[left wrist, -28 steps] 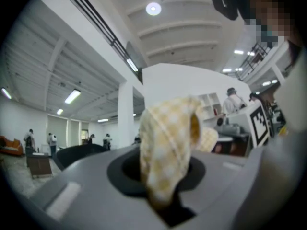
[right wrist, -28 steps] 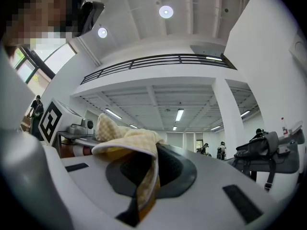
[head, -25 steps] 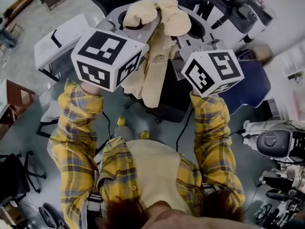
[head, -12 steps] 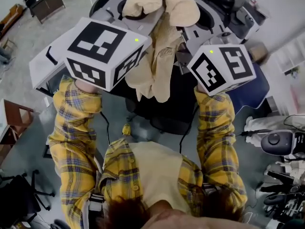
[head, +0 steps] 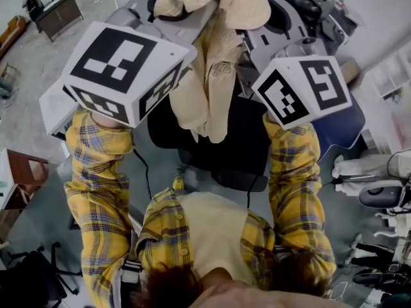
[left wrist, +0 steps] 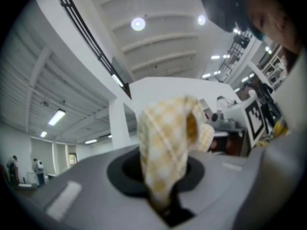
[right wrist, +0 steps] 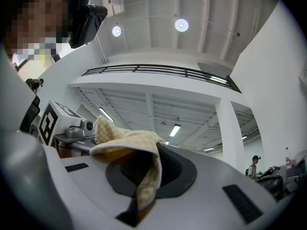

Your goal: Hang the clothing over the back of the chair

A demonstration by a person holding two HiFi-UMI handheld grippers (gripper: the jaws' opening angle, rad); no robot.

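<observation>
A cream, yellow-checked piece of clothing (head: 209,88) hangs in a long fold between my two grippers, above a black chair (head: 225,143). My left gripper (head: 182,4) is shut on one bunched top edge, and its jaws have just been closing a little further on the cloth. My right gripper (head: 249,6) is shut on the other edge. In the left gripper view the cloth (left wrist: 165,143) rises out of the jaws of the left gripper (left wrist: 165,211). In the right gripper view the cloth (right wrist: 128,145) drapes over the right gripper (right wrist: 136,213). Both grippers point slightly upward.
A blue chair (head: 340,124) stands right of the black one. A white cabinet (head: 51,104) is at the left, with a wooden chair (head: 19,178) nearer. White machines (head: 379,194) crowd the right edge. Cables run across the grey floor (head: 38,56).
Both grippers have risen with the clothing and moved toward the top of the head view. The hanging fold now sits over the black chair.
</observation>
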